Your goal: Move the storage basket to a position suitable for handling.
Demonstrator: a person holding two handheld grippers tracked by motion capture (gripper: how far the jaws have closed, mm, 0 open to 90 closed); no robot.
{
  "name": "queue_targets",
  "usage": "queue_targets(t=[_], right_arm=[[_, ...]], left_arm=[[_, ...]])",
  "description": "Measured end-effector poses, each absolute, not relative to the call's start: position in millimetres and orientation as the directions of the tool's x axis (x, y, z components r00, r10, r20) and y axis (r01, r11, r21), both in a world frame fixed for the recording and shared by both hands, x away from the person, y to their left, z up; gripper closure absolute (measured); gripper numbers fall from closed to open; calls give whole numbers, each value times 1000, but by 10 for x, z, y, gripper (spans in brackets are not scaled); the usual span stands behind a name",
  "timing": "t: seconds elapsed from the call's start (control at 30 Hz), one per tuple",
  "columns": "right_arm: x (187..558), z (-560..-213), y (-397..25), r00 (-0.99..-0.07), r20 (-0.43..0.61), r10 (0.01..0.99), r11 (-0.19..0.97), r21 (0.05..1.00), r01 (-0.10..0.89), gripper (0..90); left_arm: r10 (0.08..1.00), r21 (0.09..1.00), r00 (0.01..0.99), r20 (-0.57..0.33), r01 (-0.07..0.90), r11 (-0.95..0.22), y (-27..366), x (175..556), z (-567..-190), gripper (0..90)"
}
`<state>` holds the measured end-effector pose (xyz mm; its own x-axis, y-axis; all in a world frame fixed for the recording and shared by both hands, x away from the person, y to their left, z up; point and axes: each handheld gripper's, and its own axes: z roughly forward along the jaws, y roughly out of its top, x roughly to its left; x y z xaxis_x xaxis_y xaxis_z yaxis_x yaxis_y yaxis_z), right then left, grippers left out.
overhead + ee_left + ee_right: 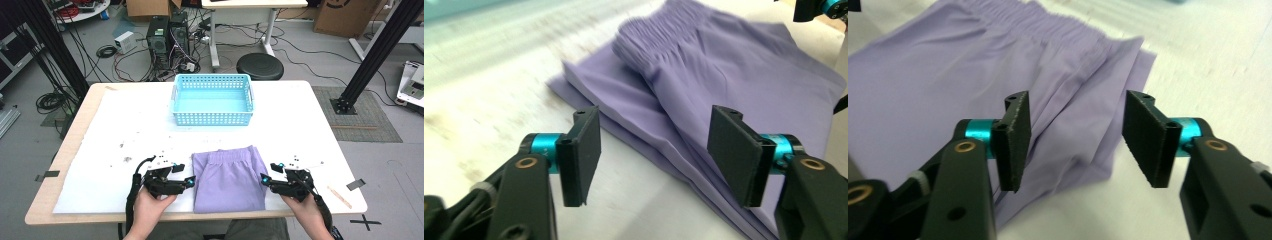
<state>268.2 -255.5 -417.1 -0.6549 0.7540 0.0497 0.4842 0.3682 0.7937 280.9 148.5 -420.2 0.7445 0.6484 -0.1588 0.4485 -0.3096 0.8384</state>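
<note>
A: Where do the folded purple shorts (229, 178) lie?

B: Flat on the white table cover (125, 130), at the near edge at about 6 o'clock from the blue basket (212, 99), with the gathered waistband at the far end.

A: And the left gripper (181, 176)?

B: It sits at 9 o'clock of the shorts, just beside their left edge. In the left gripper view its jaws stand wide apart and hold nothing; the stacked fabric edge runs between and beyond them toward 1 o'clock.

A: The right gripper (270, 174)?

B: At 3 o'clock of the shorts, just beside the right edge. Its jaws are also spread wide and empty, with the folded edge lying ahead between them.
</note>
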Motion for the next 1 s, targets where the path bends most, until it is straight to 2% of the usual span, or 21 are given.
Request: queue_targets(t=[0.1, 0.17, 0.23, 0.37, 0.6, 1.0], right_arm=[[2761, -4115, -2568, -655, 22, 755, 367, 814, 450, 395], [2821, -4071, -2573, -652, 19, 758, 354, 827, 436, 382], [2929, -4007, -2575, -648, -3, 762, 345, 848, 402, 362], [3103, -3953, -2563, -640, -35, 767, 339, 870, 358, 351], [3392, -3934, -2500, -608, -34, 794, 314, 878, 361, 318], [3783, -3912, -2339, -655, -2, 756, 333, 862, 382, 299]], left_arm=[[631, 855, 767, -118, 402, -328, 1522, 2885, -4137, 353], [620, 867, 777, -109, 379, -323, 1553, 2942, -4104, 310], [642, 883, 764, -65, 343, -319, 1605, 3019, -4057, 307], [667, 890, 744, -37, 328, -316, 1664, 3115, -4008, 307], [711, 911, 703, 13, 285, -298, 1782, 3403, -3963, 307], [705, 927, 709, -38, 289, -241, 1886, 3745, -3901, 302]])
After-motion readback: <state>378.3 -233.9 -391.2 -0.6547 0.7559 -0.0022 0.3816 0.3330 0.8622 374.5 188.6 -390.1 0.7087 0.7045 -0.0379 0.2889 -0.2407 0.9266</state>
